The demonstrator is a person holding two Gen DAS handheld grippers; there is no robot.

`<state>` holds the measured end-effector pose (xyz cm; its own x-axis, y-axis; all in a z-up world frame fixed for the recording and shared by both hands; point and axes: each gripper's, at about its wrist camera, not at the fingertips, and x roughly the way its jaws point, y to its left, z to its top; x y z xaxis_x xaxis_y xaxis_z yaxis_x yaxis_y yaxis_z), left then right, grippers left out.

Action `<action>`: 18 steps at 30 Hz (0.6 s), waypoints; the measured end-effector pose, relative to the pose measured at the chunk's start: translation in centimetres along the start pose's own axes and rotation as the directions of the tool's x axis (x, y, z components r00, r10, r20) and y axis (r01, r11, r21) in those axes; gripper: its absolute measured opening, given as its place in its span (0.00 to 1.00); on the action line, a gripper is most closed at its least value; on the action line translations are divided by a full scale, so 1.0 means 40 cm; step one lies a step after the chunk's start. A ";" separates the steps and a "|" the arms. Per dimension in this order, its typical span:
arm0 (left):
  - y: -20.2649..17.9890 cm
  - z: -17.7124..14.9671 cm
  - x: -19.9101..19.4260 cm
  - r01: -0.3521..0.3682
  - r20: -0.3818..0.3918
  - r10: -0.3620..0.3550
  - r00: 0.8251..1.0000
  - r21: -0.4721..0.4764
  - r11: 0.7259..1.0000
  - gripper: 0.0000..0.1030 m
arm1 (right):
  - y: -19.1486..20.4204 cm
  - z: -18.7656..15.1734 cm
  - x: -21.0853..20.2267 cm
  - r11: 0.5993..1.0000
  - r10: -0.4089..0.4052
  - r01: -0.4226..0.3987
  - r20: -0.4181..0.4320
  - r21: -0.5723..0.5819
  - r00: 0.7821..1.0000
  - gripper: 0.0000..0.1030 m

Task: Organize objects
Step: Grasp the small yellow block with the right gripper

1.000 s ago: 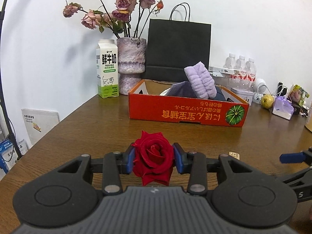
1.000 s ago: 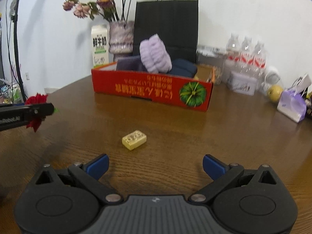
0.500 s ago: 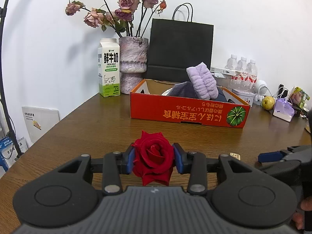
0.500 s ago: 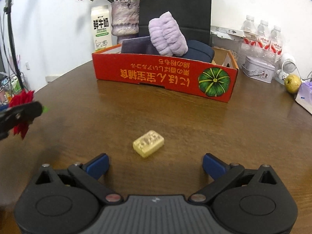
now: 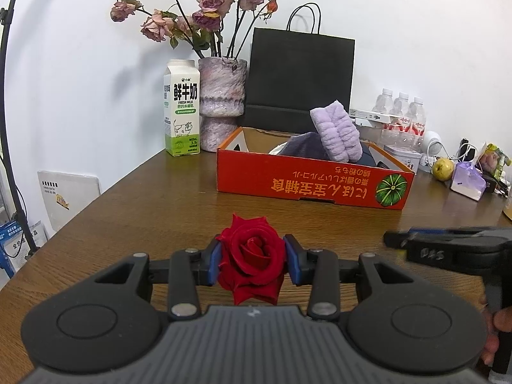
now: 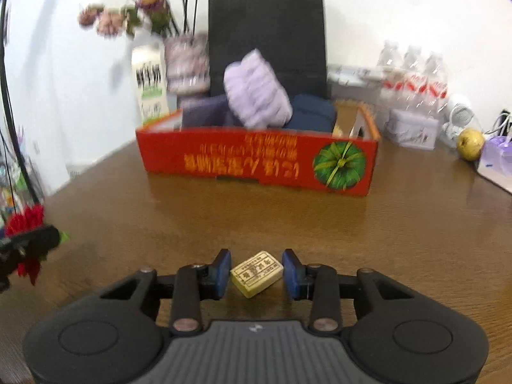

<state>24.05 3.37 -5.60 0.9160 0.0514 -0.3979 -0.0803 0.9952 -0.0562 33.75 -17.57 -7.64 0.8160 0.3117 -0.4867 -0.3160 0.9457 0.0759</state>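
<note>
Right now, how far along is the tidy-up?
Done: a lilac cloth roll and dark cloths already sit in the red box. In hand: left tongs grip the red rose; right tongs flank the yellow block, not yet clamped. Left: both into the box.

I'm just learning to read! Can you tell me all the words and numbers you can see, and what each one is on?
"鲜牛奶" and "FRESH MILK": on the milk carton; its smaller print is too small to read.
Orange Japanese writing: on the red box, printed upside down, not clearly readable.
Embossed characters: on the small yellow block between the right gripper pads, too small to read.
White handwritten marks: on the right gripper's side, unclear.
Water bottles: labels too small.
</note>
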 end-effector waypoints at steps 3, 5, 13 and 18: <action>0.003 0.002 0.002 0.004 -0.003 -0.004 1.000 -0.004 1.000 0.39 | 0.028 -0.017 -0.057 0.994 -0.026 0.038 0.120 -0.098 0.992 0.33; 0.003 0.002 0.002 0.010 -0.003 -0.010 1.000 -0.005 1.000 0.39 | 0.039 -0.025 -0.088 0.990 -0.018 0.041 0.165 -0.135 0.986 0.33; 0.003 0.003 -0.001 0.019 0.000 -0.019 1.000 -0.009 1.000 0.39 | 0.033 -0.044 -0.150 0.989 -0.007 0.039 0.224 -0.142 0.975 0.33; 0.002 0.004 -0.004 0.016 0.009 -0.016 1.000 -0.006 1.000 0.39 | 0.039 -0.046 -0.151 0.988 -0.007 0.042 0.226 -0.147 0.974 0.33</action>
<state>23.97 3.46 -5.41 0.9206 0.0359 -0.3888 -0.0678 0.9954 -0.0684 27.44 -18.14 -6.20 0.9067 0.3174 -0.2778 -0.3494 0.9341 -0.0732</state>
